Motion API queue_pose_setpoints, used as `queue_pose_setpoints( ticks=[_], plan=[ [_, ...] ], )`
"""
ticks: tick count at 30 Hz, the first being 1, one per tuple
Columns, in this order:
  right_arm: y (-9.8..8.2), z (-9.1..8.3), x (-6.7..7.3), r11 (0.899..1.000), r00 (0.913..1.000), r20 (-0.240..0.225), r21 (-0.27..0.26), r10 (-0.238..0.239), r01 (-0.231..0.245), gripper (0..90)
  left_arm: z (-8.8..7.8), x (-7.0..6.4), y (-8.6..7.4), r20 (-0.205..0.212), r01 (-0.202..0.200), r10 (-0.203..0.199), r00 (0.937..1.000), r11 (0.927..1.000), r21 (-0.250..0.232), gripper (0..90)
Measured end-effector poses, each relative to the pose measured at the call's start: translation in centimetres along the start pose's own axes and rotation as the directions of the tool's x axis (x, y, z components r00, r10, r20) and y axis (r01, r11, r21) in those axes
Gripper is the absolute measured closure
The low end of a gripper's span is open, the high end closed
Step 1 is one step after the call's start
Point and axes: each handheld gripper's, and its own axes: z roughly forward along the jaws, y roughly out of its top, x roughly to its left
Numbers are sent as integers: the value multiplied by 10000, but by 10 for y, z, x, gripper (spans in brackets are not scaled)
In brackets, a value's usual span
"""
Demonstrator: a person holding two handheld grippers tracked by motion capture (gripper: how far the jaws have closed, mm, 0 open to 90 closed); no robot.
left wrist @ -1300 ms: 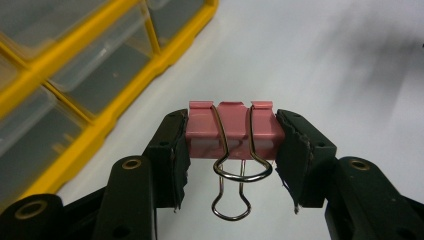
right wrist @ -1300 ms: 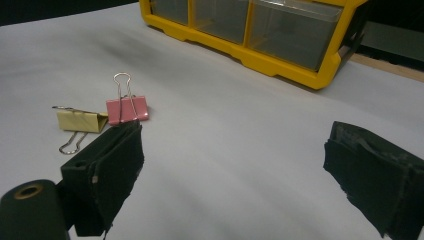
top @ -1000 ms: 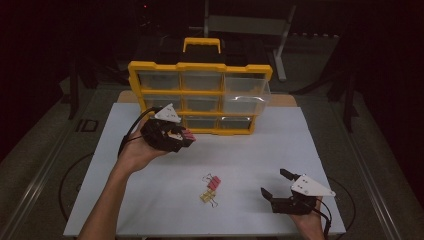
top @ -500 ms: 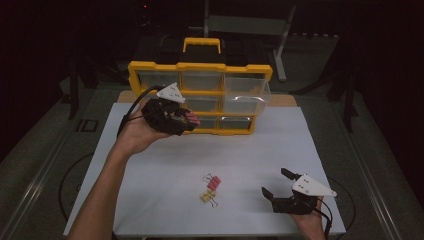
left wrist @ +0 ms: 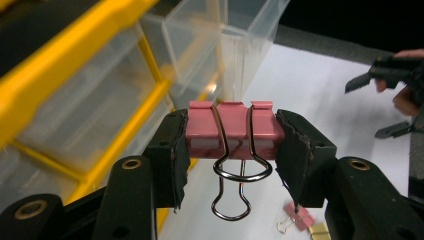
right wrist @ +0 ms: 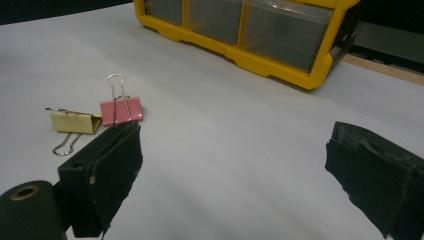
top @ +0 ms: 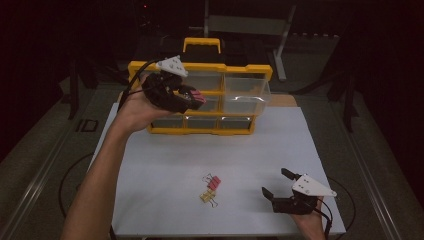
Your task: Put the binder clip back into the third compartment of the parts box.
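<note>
My left gripper (top: 192, 98) is raised in front of the yellow drawer organizer (top: 200, 70), shut on a pink binder clip (left wrist: 231, 131) whose wire handles hang down between the pads. The clip (top: 198, 95) shows as a pink spot at the jaws. A clear drawer (top: 245, 95) stands pulled out of the organizer just right of that gripper. My right gripper (top: 277, 185) rests low at the table's near right, open, nothing between its fingers (right wrist: 107, 170). On the white table lie a pink clip (top: 214, 182) and a yellow clip (top: 207, 197), also seen as pink clip (right wrist: 120, 111) and yellow clip (right wrist: 75, 122).
The organizer (right wrist: 240, 35) has several clear drawers in a yellow frame with a handle (top: 202, 44) on top. The white table (top: 280, 145) ends near my right hand. Dark floor, cables and a metal stand (top: 245, 22) lie beyond.
My left gripper has risen with the pink clip, from just above the table to the level of the organizer's upper drawers. The right gripper and the loose clips have not moved.
</note>
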Motion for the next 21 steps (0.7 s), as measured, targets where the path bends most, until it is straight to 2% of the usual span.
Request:
queue_pose_setpoints(
  ticks=[9, 19, 21],
  plan=[
    [-1, 0, 0, 10000, 10000, 8, 32, 82, -82, 77, 7, 6, 37, 36, -110, 110, 9999, 9999, 51, 500],
    [-2, 1, -1, 9999, 10000, 42, 107, 80, -81, 77, 20, 14, 58, 28, 220, -220, 9998, 9997, -68, 500],
    [-2, 0, -1, 9999, 10000, 44, 107, 76, -76, 77, 22, 14, 61, 62, 189, -189, 9998, 9998, -55, 500]
  ],
)
